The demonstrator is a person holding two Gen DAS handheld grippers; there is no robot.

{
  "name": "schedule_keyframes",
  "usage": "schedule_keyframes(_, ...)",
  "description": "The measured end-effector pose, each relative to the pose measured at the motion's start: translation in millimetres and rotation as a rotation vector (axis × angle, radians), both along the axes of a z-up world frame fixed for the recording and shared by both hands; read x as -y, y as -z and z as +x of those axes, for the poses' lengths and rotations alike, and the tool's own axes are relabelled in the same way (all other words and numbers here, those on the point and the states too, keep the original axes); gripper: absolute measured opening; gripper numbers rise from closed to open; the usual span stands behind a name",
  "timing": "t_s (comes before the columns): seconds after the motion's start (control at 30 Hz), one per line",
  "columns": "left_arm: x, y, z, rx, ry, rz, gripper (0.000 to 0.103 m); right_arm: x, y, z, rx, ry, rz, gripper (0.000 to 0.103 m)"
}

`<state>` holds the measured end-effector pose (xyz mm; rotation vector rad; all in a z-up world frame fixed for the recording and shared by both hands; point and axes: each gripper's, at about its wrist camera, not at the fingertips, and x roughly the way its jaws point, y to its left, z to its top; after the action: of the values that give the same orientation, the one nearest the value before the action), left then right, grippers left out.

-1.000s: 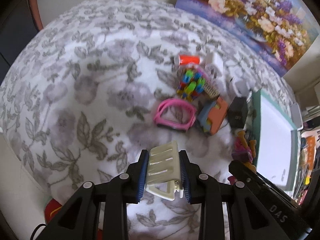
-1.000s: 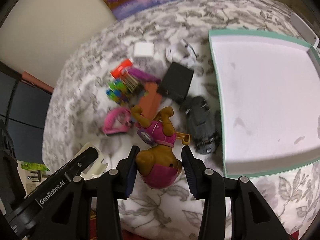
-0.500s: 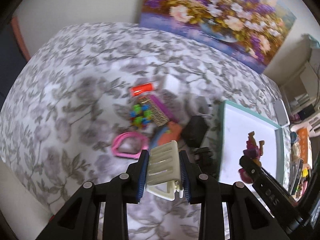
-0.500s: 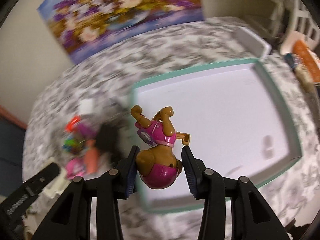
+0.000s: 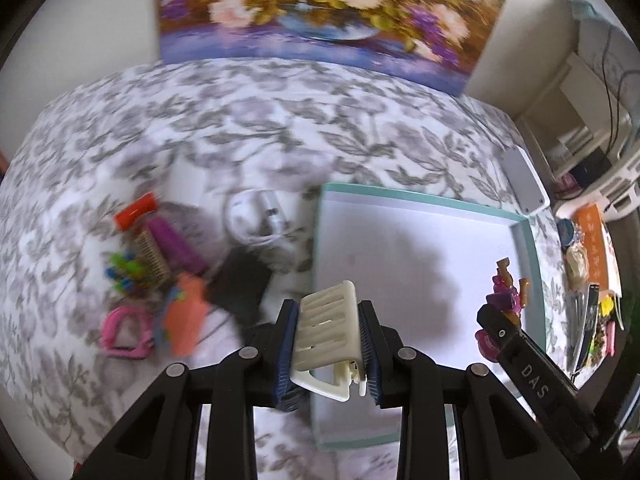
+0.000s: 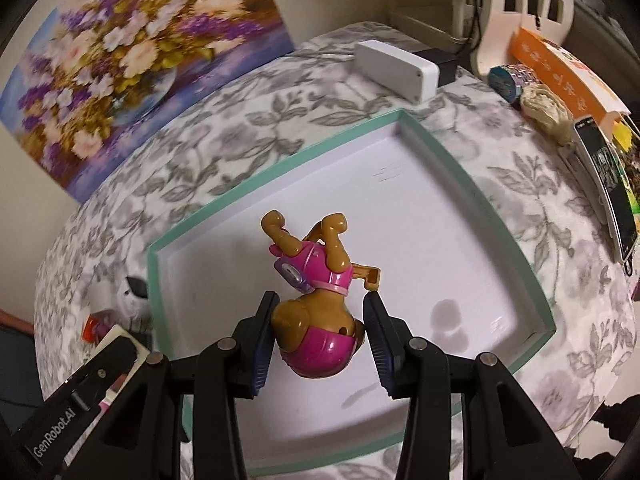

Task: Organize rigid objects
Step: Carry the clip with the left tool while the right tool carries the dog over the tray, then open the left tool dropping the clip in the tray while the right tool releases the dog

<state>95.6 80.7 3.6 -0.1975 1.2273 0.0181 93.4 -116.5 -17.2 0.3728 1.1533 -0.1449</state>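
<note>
Hovering over the tray [image 6: 472,184], right gripper [image 6: 320,330] apparently clamps toy dog [image 6: 316,320].

Tray floor is lying open; clutter is crowding its left side

The white floor of the teal tray [image 6: 404,216] is being left bare, bounded by low walls, while toys [image 5: 160,280] are being heaped just left and a white box [image 6: 394,65] is sitting beyond.

Glossy moulded plastic on the brown-and-pink toy dog [image 6: 316,320]; smooth cream plastic on the hair claw clip [image 5: 330,328]. Matt white card inside the teal-rimmed box tray [image 6: 496,216]. Soft printed floral cloth over the bed [image 5: 240,120].
</note>
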Motion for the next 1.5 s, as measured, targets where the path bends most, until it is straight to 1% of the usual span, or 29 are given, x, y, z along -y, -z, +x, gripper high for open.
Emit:
schedule_keyframes(0.17, 24.3, 15.2, 19.7, -0.008, 0.028, 0.003, 0.033, 8.9, 3.8, 9.3, -0.006, 0.016, -0.015, 0.045)
schedule_keyframes(0.27, 35.0, 22.4, 26.9, -0.005, 0.045, 0.012, 0.033, 13.4, 3.8, 15.4, 0.001, 0.024, -0.041, 0.045)
schedule_keyframes(0.33, 40.6, 25.7, 30.7, 0.001, 0.055, 0.015, 0.033, 16.7, 5.7, 17.5, -0.003, 0.031, -0.041, 0.045)
schedule_keyframes(0.5, 49.0, 31.7, 37.9, 0.017, 0.075, 0.009, 0.034, 21.4, 12.5, 22.3, -0.024, 0.037, -0.055, 0.045)
schedule_keyframes(0.67, 50.4, 34.1, 38.6, 0.023, 0.083, 0.012, 0.034, 24.2, 12.5, 22.4, -0.027, 0.039, -0.053, 0.046)
schedule_keyframes(0.7, 49.8, 33.5, 38.4, 0.024, 0.083, 0.012, 0.04, 24.2, 12.4, 22.5, -0.028, 0.036, -0.056, 0.046)
schedule_keyframes(0.73, 49.0, 32.7, 37.9, 0.026, 0.082, 0.012, 0.052, 24.2, 12.3, 22.0, -0.026, 0.037, -0.059, 0.046)
schedule_keyframes(0.77, 47.8, 31.7, 37.5, 0.03, 0.078, 0.01, 0.059, 24.0, 11.4, 21.8, -0.023, 0.034, -0.061, 0.046)
schedule_keyframes(0.8, 46.2, 30.3, 36.9, 0.034, 0.07, 0.008, 0.069, 23.4, 10.3, 22.0, -0.022, 0.03, -0.062, 0.046)
schedule_keyframes(0.9, 41.9, 26.4, 35.0, 0.046, 0.054, 0.009, 0.07, 21.0, 7.7, 21.7, -0.018, 0.019, -0.079, 0.046)
schedule_keyframes(0.97, 39.5, 24.1, 34.2, 0.051, 0.049, 0.018, 0.072, 18.6, 6.6, 22.0, -0.02, 0.013, -0.092, 0.05)
schedule_keyframes(1.0, 38.7, 23.1, 33.9, 0.053, 0.048, 0.02, 0.075, 17.7, 6.4, 21.8, -0.023, 0.013, -0.1, 0.055)
schedule_keyframes(1.03, 37.1, 21.8, 33.4, 0.056, 0.045, 0.02, 0.078, 16.9, 6.1, 21.7, -0.024, 0.012, -0.105, 0.058)
schedule_keyframes(1.07, 35.6, 20.6, 33.1, 0.058, 0.041, 0.019, 0.08, 16.1, 6.0, 21.6, -0.026, 0.011, -0.11, 0.058)
schedule_keyframes(1.1, 33.5, 19.0, 32.4, 0.062, 0.036, 0.017, 0.085, 15.4, 5.8, 21.2, -0.028, 0.009, -0.116, 0.06)
schedule_keyframes(1.13, 31.7, 17.7, 31.8, 0.066, 0.03, 0.018, 0.088, 14.9, 5.6, 20.8, -0.029, 0.009, -0.122, 0.066)
schedule_keyframes(1.17, 29.7, 16.1, 31.1, 0.072, 0.023, 0.021, 0.09, 14.7, 5.1, 20.5, -0.029, 0.011, -0.128, 0.07)
schedule_keyframes(1.2, 27.6, 14.7, 30.3, 0.078, 0.017, 0.028, 0.094, 14.4, 3.9, 19.5, -0.024, 0.014, -0.135, 0.074)
schedule_keyframes(1.23, 25.5, 13.3, 29.5, 0.083, 0.012, 0.036, 0.098, 14.1, 2.6, 19.0, -0.02, 0.015, -0.141, 0.075)
schedule_keyframes(1.3, 20.5, 11.3, 27.7, 0.091, 0.006, 0.053, 0.103, 12.2, -1.7, 16.9, -0.011, 0.014, -0.157, 0.075)
schedule_keyframes(1.5, -3.2, 3.7, 20.5, 0.114, -0.031, 0.073, 0.103, -0.7, -20.3, 8.6, 0.039, -0.009, -0.203, 0.075)
